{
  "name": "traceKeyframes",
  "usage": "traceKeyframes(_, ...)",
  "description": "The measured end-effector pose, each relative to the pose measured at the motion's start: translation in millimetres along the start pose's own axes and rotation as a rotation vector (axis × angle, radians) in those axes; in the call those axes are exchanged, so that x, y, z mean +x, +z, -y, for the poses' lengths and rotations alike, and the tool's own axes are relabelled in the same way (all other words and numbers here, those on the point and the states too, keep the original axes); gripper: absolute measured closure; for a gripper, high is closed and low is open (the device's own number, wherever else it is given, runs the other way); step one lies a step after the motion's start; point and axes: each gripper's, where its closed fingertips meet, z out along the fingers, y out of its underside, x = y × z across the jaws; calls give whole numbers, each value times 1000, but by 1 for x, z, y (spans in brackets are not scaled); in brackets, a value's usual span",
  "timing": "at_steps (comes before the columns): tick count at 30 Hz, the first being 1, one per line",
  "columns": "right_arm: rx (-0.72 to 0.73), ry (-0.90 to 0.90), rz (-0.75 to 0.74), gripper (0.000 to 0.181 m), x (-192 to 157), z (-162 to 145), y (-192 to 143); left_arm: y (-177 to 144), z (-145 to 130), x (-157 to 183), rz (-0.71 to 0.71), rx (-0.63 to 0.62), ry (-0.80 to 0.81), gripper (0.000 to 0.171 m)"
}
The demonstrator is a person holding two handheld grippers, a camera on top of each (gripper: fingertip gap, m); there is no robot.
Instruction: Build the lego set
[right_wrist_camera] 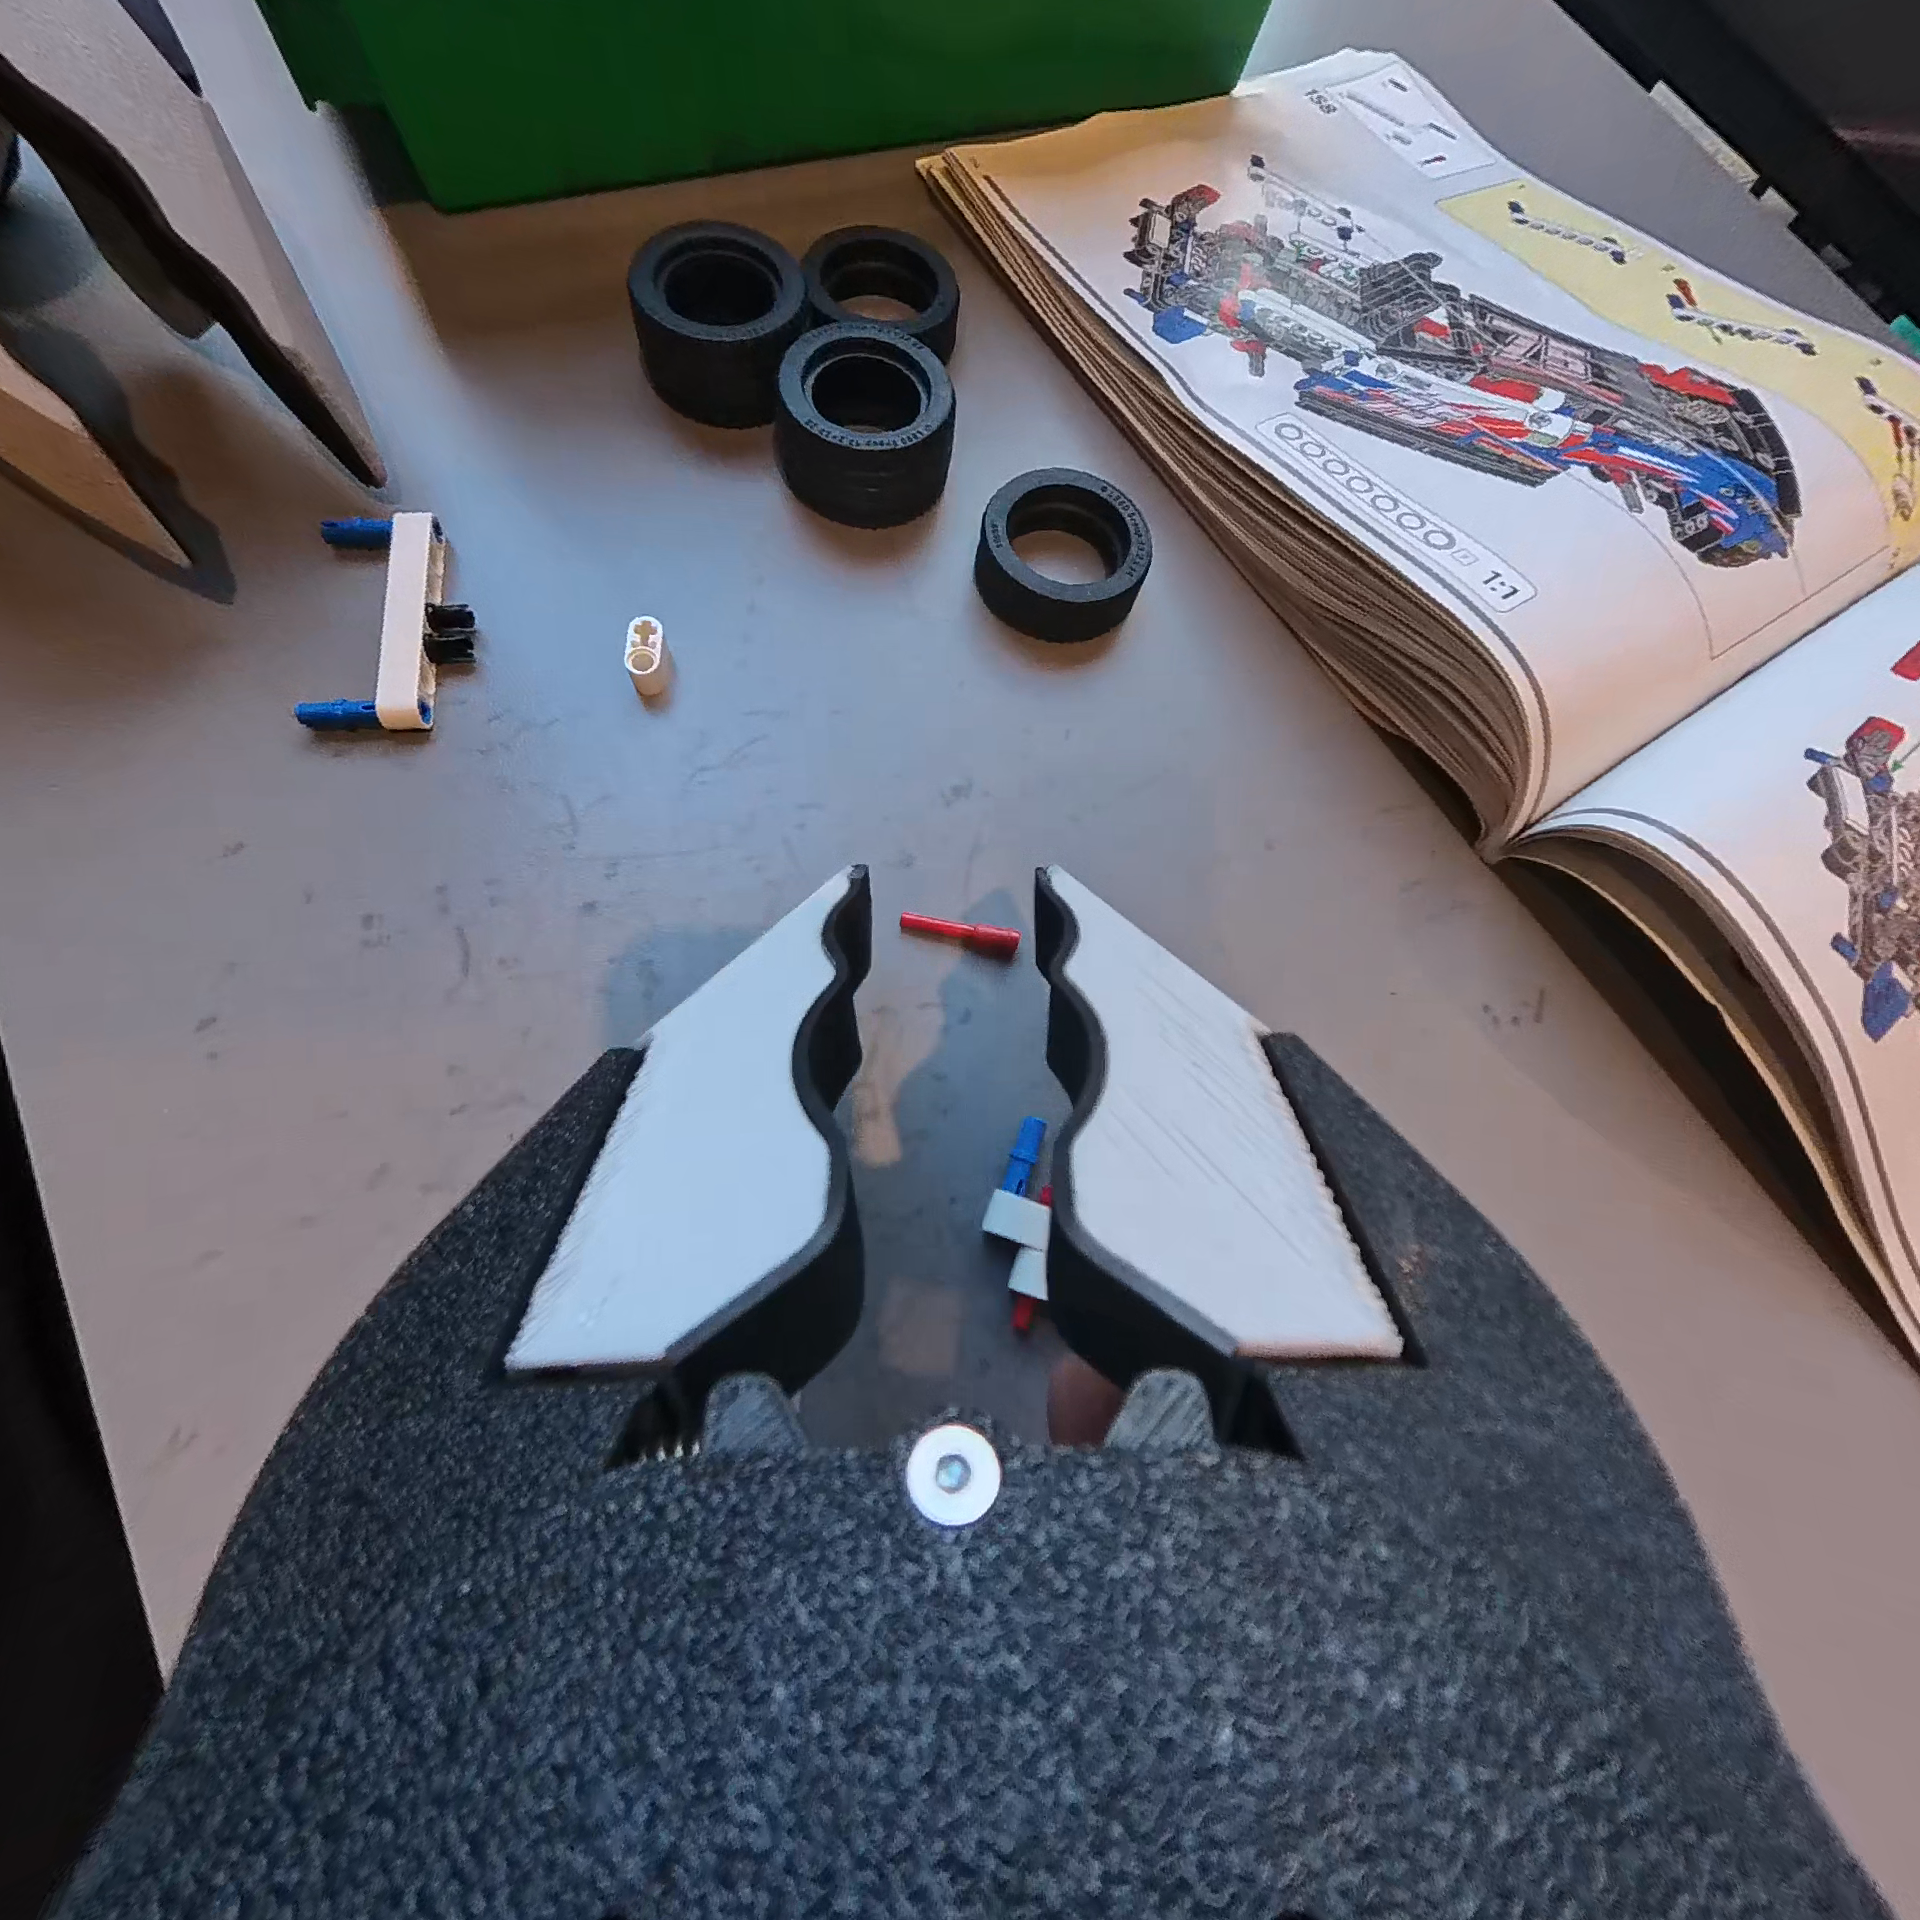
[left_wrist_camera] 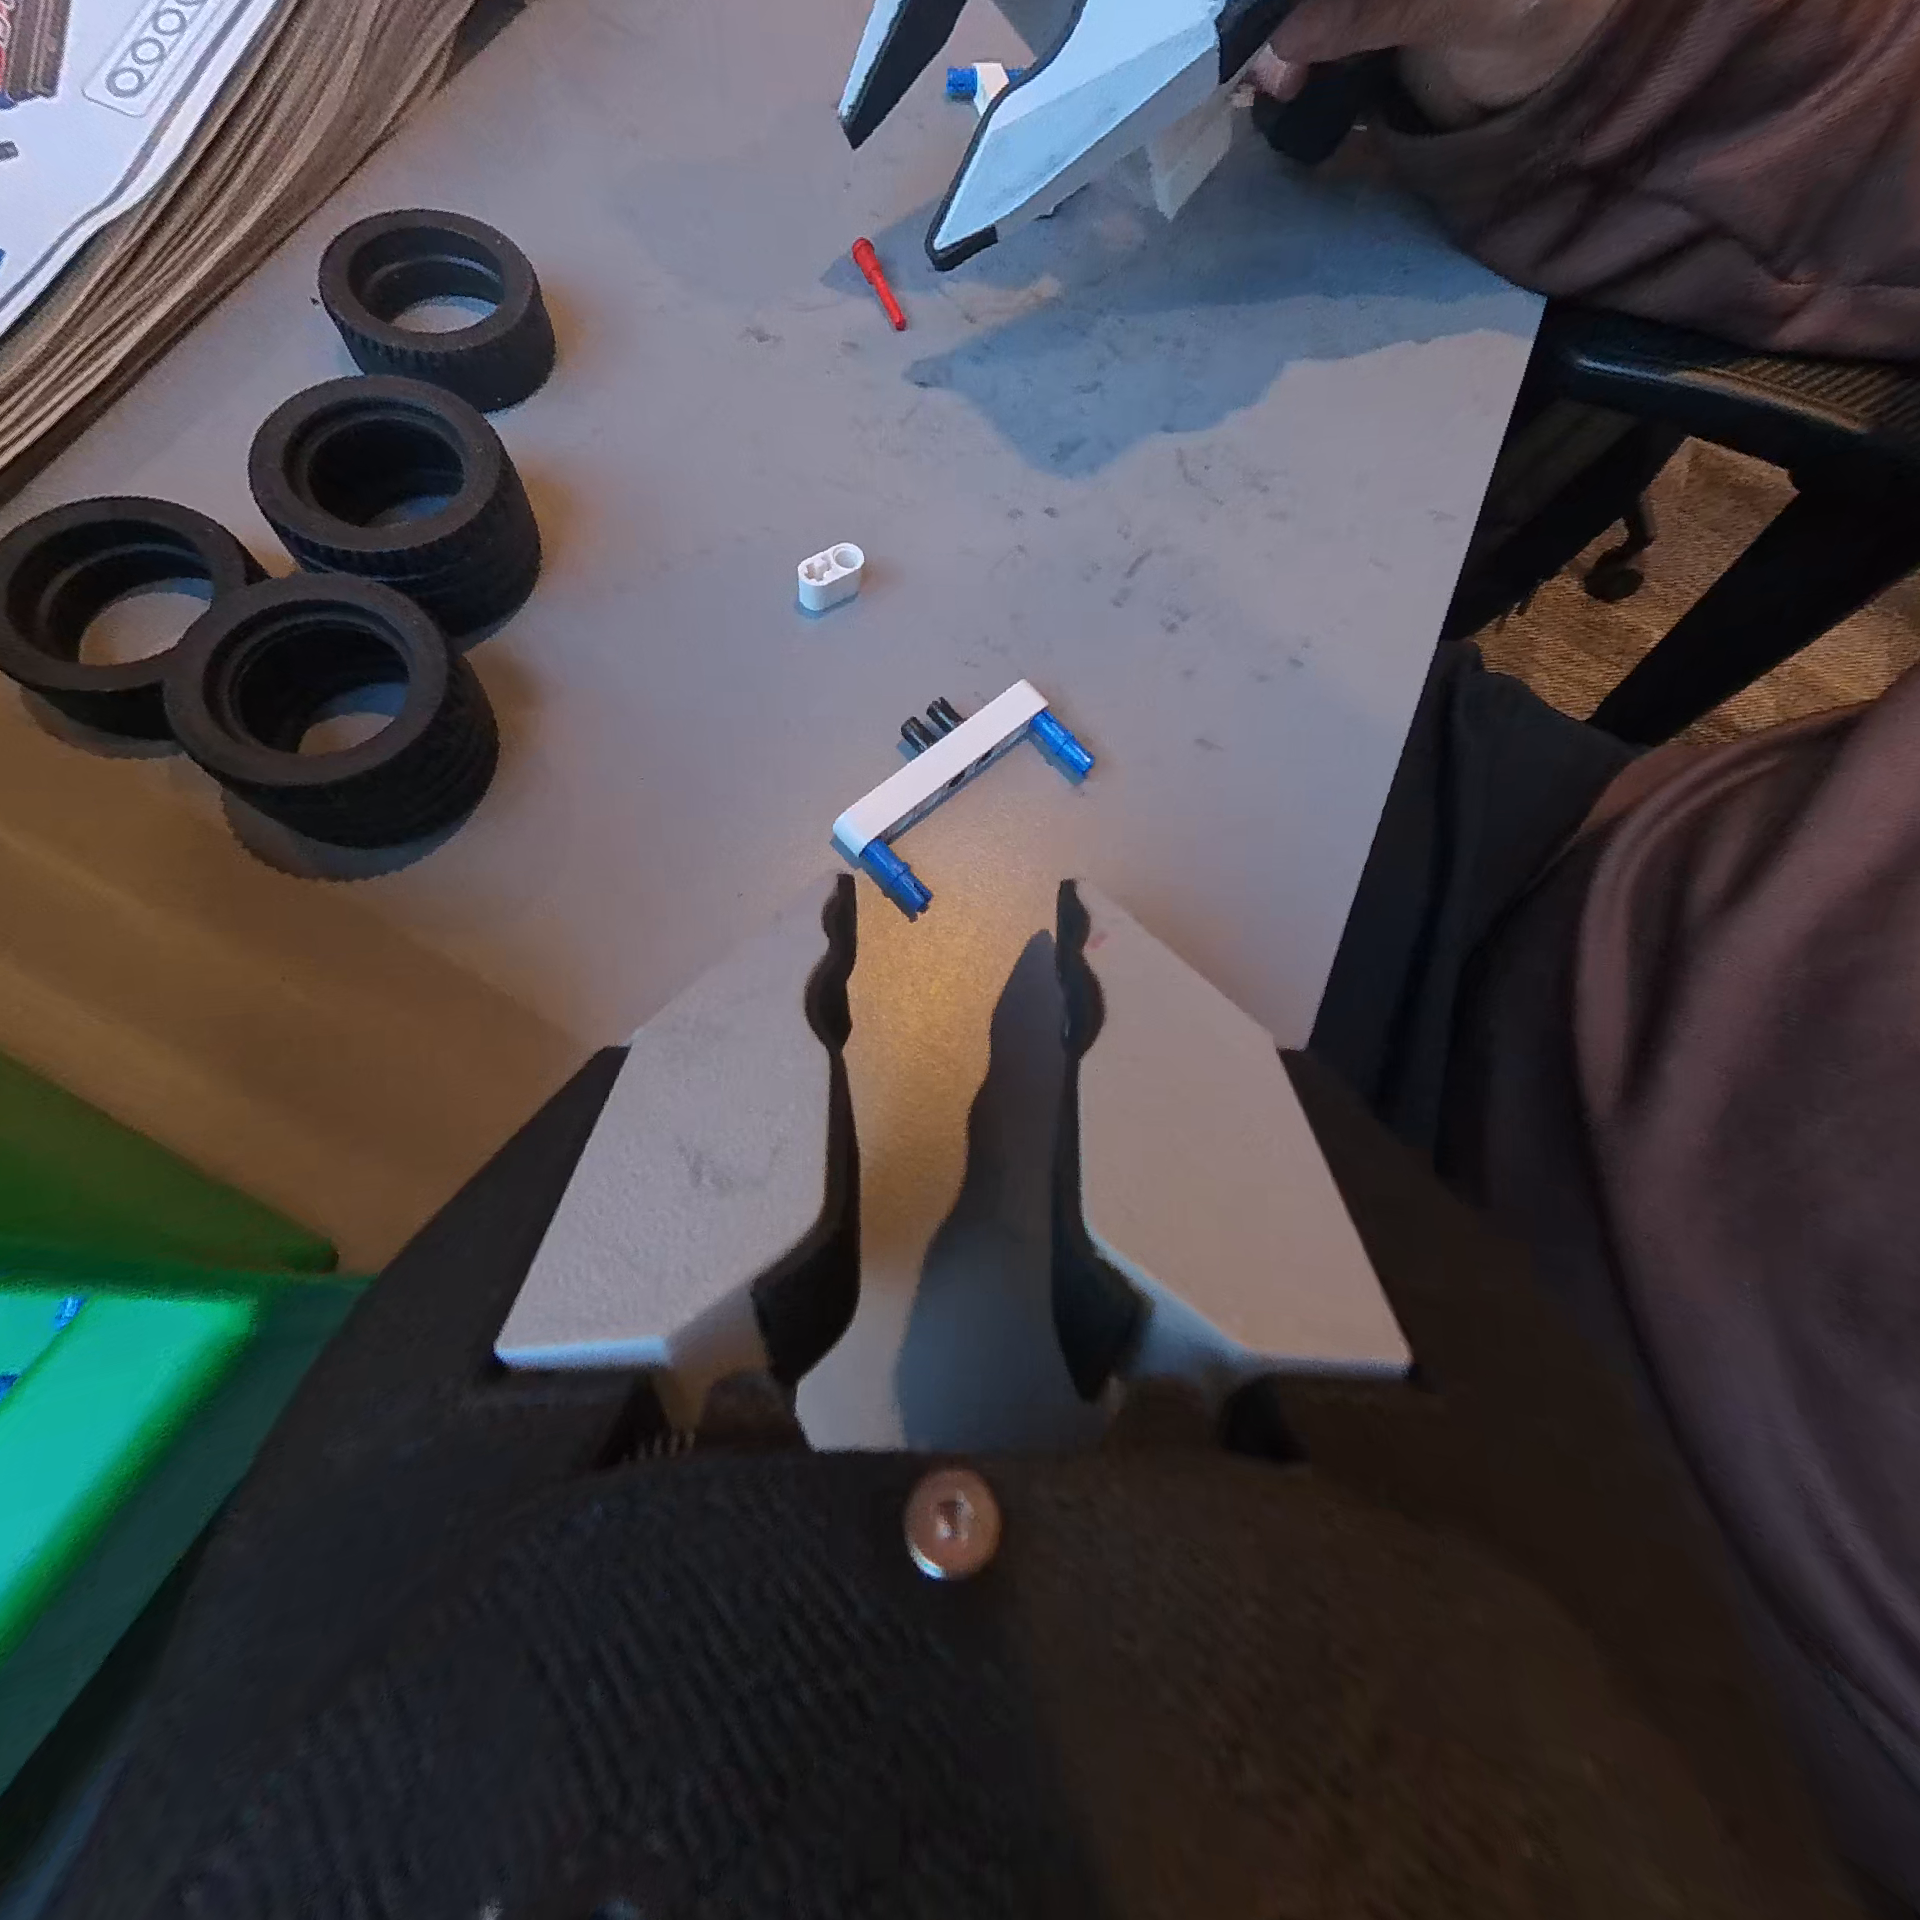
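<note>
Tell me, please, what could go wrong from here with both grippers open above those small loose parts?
1. The red pin lies between the tips of the open right gripper; it is thin and round, so closing on it might roll or flick it away.
2. The small assembly lies against one finger and may get knocked.
3. The white beam lies near the table's edge, just ahead of the left gripper; a nudge could send it off.
</note>
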Motion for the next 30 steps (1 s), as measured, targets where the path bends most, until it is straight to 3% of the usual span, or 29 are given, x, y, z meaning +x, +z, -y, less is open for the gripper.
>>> traceKeyframes(6, -103, -91, -128, 156, 22, -11, -18, -9, 10, -2, 45, 80, 30, 141)
traceKeyframes(9, -181, -197, -89, 156, 18, -22, -24, -14, 16, -3, 49, 82, 67, 143)
traceKeyframes(19, -359, -493, 159, 152, 8, -15, -11, -2, 24, 1, -90, -233, 376, 145)
traceKeyframes(23, -457, -526, 269, 151, 8, -20, 1, 14, 12, -5, -97, -381, 414, 133)
traceKeyframes(27, -508, -510, 373, 153, 5, -24, 9, 21, 5, -10, -91, -432, 457, 130)
traceKeyframes(29, -526, -485, 426, 160, 3, -25, 9, 20, 4, -10, -101, -448, 451, 139)
traceKeyframes(30, -541, -464, 461, 176, 1, -27, 7, 19, 2, -9, -119, -458, 440, 153)
